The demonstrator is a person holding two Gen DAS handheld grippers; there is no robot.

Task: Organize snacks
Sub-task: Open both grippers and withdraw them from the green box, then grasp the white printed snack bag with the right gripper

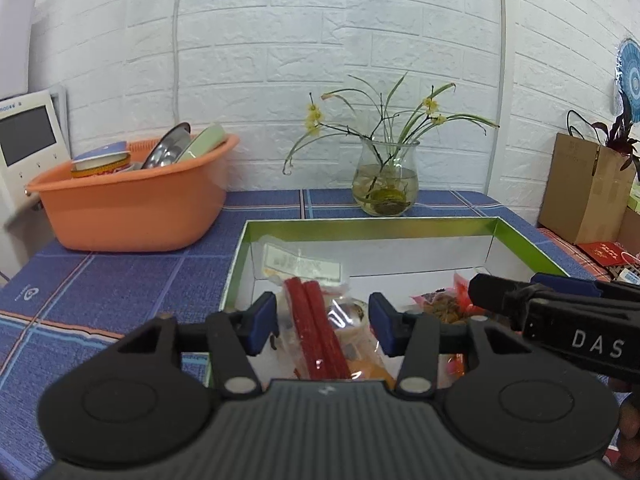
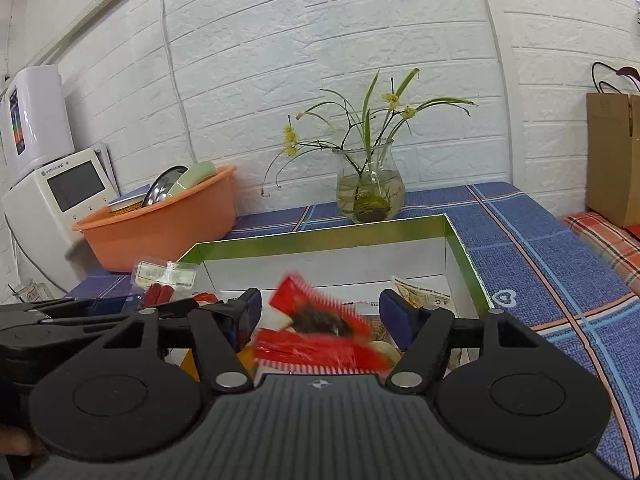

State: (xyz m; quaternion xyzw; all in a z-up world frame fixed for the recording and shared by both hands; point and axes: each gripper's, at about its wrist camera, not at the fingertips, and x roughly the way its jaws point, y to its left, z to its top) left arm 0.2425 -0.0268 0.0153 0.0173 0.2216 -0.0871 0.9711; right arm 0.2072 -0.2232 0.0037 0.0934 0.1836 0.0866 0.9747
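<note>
A green-rimmed box (image 1: 372,222) with a white inside stands on the blue checked cloth and holds several snack packets. My left gripper (image 1: 322,322) is low over its near left part. A clear packet of red sticks (image 1: 314,332) stands tilted between its blue pads (image 1: 262,322), and the pads do not press on it. My right gripper (image 2: 322,314) is spread wide over the box (image 2: 320,236). A blurred red packet with dark contents (image 2: 320,344) lies loose between its jaws. The right gripper (image 1: 520,286) shows in the left wrist view beside a red packet of brown snack (image 1: 444,304).
An orange basin (image 1: 132,208) with dishes sits at the back left beside a white appliance (image 1: 24,140). A glass vase of flowers (image 1: 386,184) stands just behind the box. A brown paper bag (image 1: 580,188) is at the right. Blue checked cloth (image 2: 540,264) shows to the box's right.
</note>
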